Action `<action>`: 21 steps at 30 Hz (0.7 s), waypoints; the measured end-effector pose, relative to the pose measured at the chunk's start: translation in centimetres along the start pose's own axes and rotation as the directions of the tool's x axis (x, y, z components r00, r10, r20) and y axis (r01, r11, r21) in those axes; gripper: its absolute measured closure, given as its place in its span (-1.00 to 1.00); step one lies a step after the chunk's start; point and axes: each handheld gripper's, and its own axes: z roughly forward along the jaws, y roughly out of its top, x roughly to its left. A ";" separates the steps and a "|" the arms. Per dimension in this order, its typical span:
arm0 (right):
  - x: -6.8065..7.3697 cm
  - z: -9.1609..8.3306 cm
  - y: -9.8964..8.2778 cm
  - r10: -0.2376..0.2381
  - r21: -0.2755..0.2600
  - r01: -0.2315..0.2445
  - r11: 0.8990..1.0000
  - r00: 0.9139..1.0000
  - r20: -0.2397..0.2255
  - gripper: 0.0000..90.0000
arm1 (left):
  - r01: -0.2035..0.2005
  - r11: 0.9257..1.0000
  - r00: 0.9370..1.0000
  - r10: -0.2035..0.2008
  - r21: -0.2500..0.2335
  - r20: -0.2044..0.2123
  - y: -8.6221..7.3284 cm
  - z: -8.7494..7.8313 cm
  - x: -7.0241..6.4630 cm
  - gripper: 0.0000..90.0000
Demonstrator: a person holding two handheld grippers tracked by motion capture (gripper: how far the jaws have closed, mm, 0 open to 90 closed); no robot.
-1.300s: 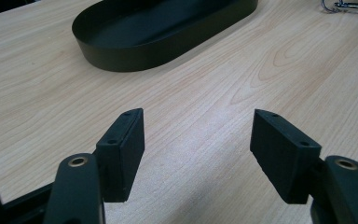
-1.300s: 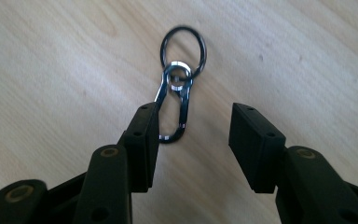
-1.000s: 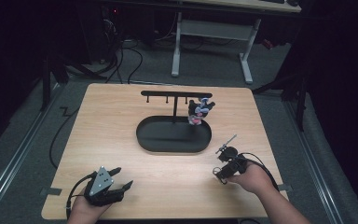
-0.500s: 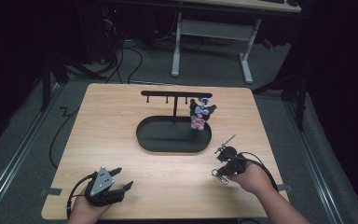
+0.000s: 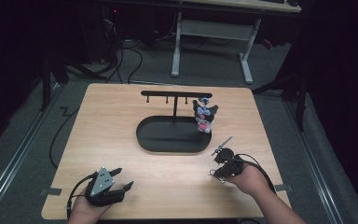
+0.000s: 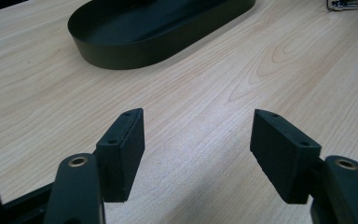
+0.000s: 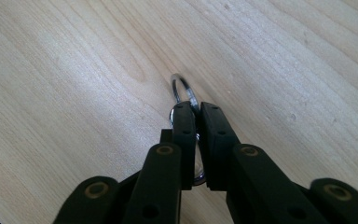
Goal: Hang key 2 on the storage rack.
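Observation:
My right gripper (image 5: pixel 217 173) (image 7: pixel 196 108) rests low over the table near its front right. Its jaws have just been closing and are now shut on a thin metal key ring (image 7: pixel 182 86) that lies on the wood; the ring's loop sticks out past the fingertips. My left gripper (image 5: pixel 125 178) (image 6: pixel 198 130) sits at the front left, open, with bare wood between its fingers. A black oval tray (image 5: pixel 168 147) (image 6: pixel 121 51) lies mid-table. Behind it stands a black hook rack (image 5: pixel 176 94), and a small black, white and pink plush toy (image 5: pixel 204 117) hangs from its right end.
The wooden table (image 5: pixel 121 116) ends close behind both hands at the front edge. A cable (image 5: pixel 58 135) trails off the left side. Beyond the table are a dark floor and a white desk frame (image 5: pixel 212 28).
The plush toy on the rack has swung from a tilt and now hangs straighter and a little lower. Both hands have stayed where they were.

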 end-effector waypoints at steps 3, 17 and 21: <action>0.1 0.0 0.1 -0.003 -0.003 0.003 1.000 1.000 -0.003 0.92 | 0.000 1.000 1.000 0.000 -0.002 -0.001 0.0 0.0 0.0 -0.20; -0.3 -1.3 -0.2 -0.017 -0.017 0.017 1.000 1.000 0.003 0.98 | -0.001 1.000 1.000 0.001 0.001 0.001 0.0 0.1 0.0 -0.20; -0.3 -2.6 -0.6 0.014 -0.023 -0.014 1.000 1.000 0.008 0.98 | -0.005 1.000 1.000 0.005 0.003 0.002 0.0 0.1 -0.1 -0.20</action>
